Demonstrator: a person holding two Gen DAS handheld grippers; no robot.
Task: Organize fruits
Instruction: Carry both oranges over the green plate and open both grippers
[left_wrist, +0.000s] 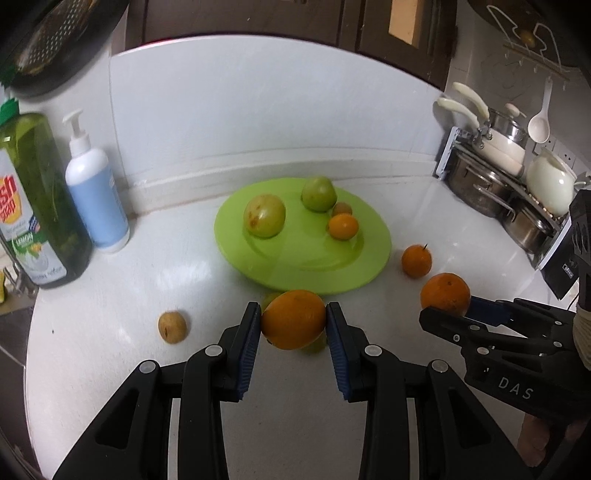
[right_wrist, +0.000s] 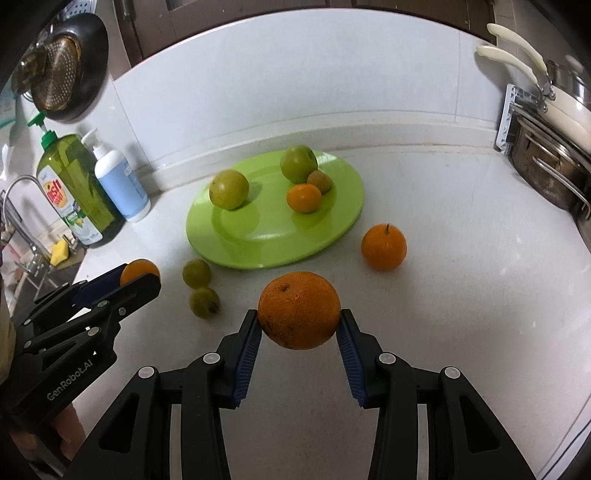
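With both jaws clamped on round oranges, our left gripper (left_wrist: 294, 320) sits nearest the lime-green plastic plate (left_wrist: 295, 273), directly ahead; right gripper (right_wrist: 299, 320) trails.

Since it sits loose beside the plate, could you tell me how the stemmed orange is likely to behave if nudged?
The stemmed orange looks round and rests on smooth white counter, so it would probably roll. Its skin seems firm, likely stiff under a grasp. The nearby green plate might stop it on that side.
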